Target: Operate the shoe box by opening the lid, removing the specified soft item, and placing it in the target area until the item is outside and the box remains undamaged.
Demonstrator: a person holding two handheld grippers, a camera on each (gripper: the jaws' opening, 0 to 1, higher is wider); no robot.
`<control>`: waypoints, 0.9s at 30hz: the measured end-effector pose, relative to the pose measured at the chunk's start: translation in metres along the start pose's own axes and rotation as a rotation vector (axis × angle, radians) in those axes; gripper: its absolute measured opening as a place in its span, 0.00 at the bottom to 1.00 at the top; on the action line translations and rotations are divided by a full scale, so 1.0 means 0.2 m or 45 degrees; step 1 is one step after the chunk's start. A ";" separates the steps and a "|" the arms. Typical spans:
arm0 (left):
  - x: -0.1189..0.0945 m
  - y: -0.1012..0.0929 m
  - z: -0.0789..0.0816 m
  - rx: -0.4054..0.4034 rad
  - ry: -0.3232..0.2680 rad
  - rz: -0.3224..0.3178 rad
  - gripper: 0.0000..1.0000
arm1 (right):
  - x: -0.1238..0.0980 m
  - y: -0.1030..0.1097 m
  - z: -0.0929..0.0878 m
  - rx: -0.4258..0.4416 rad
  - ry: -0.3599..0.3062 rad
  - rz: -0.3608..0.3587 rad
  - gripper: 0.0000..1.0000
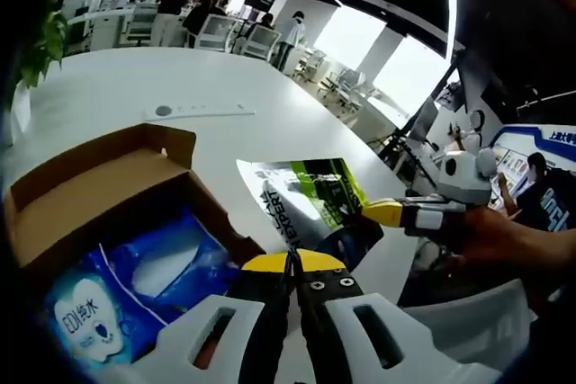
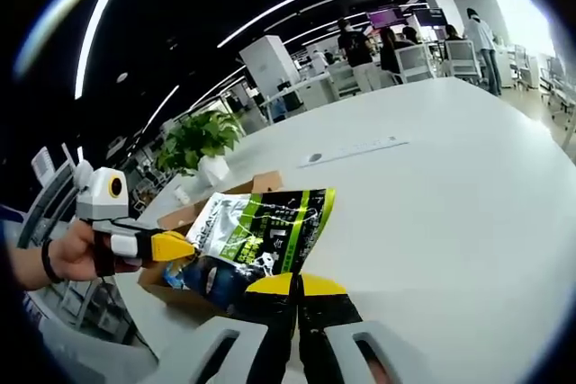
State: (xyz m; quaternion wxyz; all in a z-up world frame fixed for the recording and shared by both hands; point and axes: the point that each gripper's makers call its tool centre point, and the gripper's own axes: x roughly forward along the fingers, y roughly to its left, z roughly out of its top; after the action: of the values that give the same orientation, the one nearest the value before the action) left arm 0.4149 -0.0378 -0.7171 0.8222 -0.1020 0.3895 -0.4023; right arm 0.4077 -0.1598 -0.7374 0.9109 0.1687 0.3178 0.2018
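— Right tool [image 2: 297,285], what has it? 
— Its jaws are closed on the glossy green-and-black soft pouch [image 2: 261,231], held above the white bench [image 2: 432,213].
— And left tool [image 1: 292,263]?
— Closed, holding nothing, beside the open brown cardboard shoe box [image 1: 99,191].

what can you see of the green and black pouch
The pouch is a glossy, soft plastic bag, green, black and silver with white lettering, slightly crumpled. It is outside the open cardboard shoe box, over the white table beside it, pinched at one end by the right gripper, whose yellow-tipped fingers are closed on it.
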 end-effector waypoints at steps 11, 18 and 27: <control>0.14 -0.12 0.02 0.032 0.017 -0.049 0.00 | -0.09 -0.17 0.02 0.020 -0.011 -0.035 0.00; 0.21 -0.13 0.04 0.054 0.021 -0.048 0.00 | -0.09 -0.20 0.03 0.035 -0.014 -0.036 0.00; 0.31 -0.09 0.06 0.052 0.040 -0.008 0.00 | -0.04 -0.26 0.05 0.039 0.015 -0.022 0.00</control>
State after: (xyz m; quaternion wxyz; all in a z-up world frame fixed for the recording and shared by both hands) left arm 0.4362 -0.0969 -0.7341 0.8166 -0.0803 0.3937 -0.4143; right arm 0.4210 -0.2104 -0.7491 0.9081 0.1789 0.3276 0.1900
